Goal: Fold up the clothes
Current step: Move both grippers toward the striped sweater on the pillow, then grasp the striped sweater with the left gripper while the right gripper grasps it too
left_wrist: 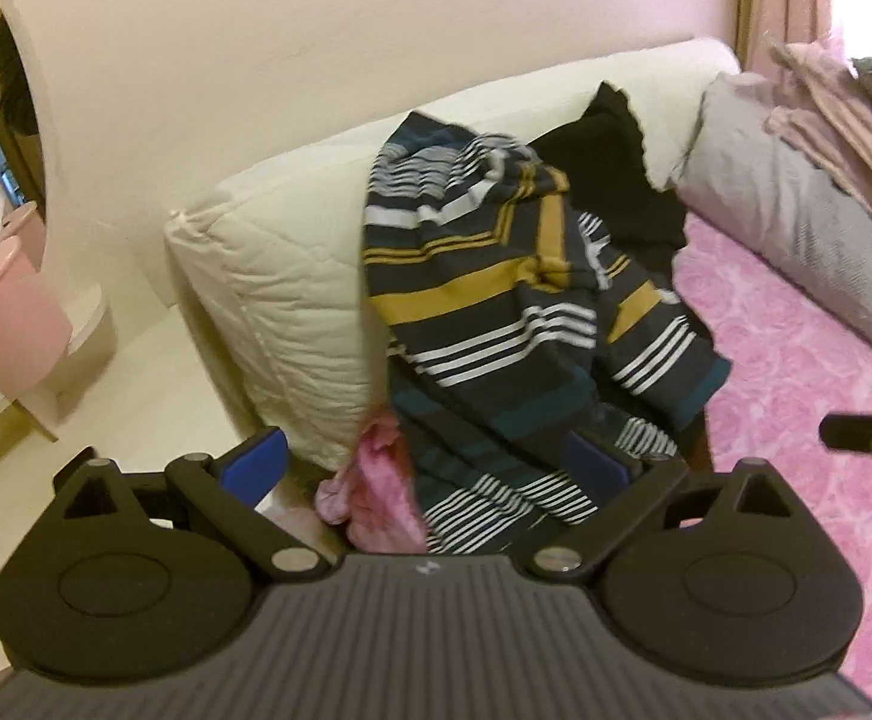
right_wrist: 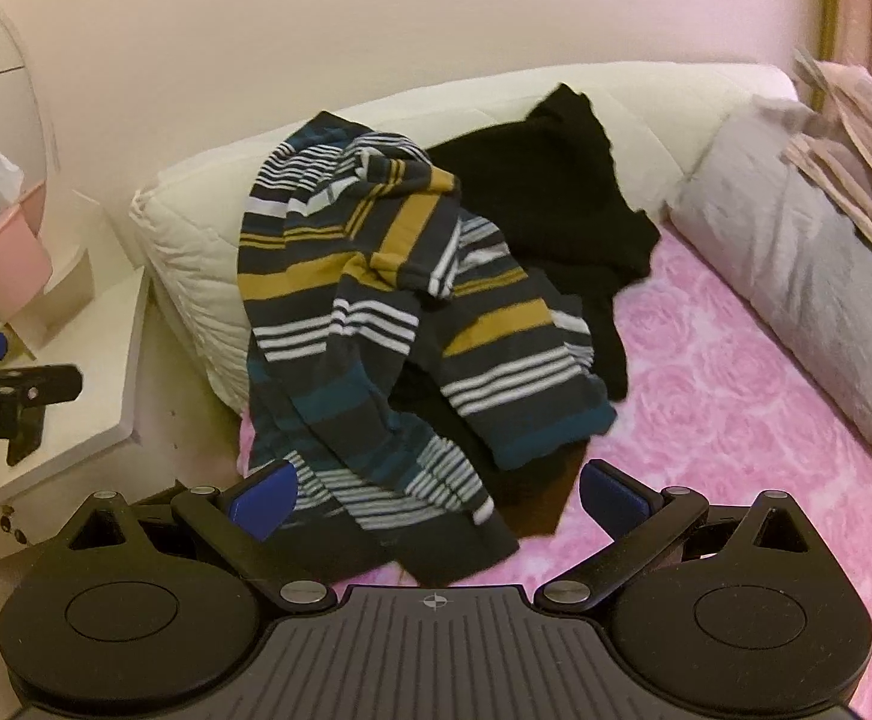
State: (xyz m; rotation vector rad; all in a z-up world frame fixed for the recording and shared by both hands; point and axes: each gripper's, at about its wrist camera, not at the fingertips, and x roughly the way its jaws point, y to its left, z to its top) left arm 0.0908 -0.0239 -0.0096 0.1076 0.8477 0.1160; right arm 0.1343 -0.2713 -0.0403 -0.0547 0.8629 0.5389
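Note:
A striped shirt (left_wrist: 496, 312) in dark grey, mustard, teal and white lies crumpled on the pink bed cover (left_wrist: 796, 420), draped partly up a cream quilted cushion (left_wrist: 279, 276). Behind it lies a black garment (left_wrist: 610, 168). My left gripper (left_wrist: 429, 459) is open, its blue pads either side of the shirt's lower hem without closing on it. In the right wrist view the striped shirt (right_wrist: 375, 300) and black garment (right_wrist: 556, 192) lie ahead. My right gripper (right_wrist: 439, 498) is open, spanning the shirt's bottom edge. Each gripper shows at the other view's edge: right gripper (left_wrist: 868, 402), left gripper (right_wrist: 39, 363).
A grey pillow (right_wrist: 796, 252) with folded pinkish blankets (right_wrist: 856, 120) on top lines the bed's right side. A white nightstand (right_wrist: 75, 396) holding a pink tissue box (right_wrist: 3, 258) stands left of the bed. Open pink bed cover (right_wrist: 736, 390) lies to the right of the clothes.

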